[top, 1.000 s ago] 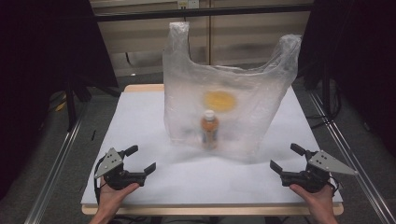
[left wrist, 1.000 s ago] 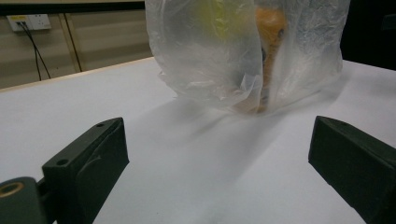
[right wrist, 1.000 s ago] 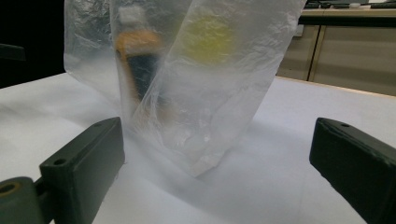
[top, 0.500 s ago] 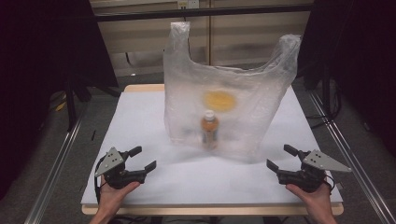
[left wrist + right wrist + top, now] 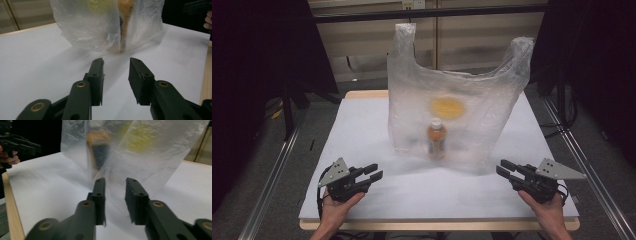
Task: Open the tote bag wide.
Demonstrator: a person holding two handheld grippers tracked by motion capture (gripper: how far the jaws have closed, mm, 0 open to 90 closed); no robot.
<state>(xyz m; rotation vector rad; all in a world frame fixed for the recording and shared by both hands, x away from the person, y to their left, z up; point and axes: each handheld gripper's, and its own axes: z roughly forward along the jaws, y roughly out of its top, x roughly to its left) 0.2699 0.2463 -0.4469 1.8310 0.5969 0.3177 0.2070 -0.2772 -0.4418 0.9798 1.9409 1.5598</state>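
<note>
Black left gripper [image 5: 374,172] and right gripper [image 5: 504,167] gape partly open, empty; translucent plastic bag [image 5: 457,120] holds an upright orange bottle [image 5: 436,140].

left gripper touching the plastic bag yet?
Apart. High view shows bare white table between the left gripper and the plastic bag.

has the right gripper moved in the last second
Yes. In the high view the right gripper has slid left along the table's near edge, toward the plastic bag with the bottle, which stayed put.
</note>
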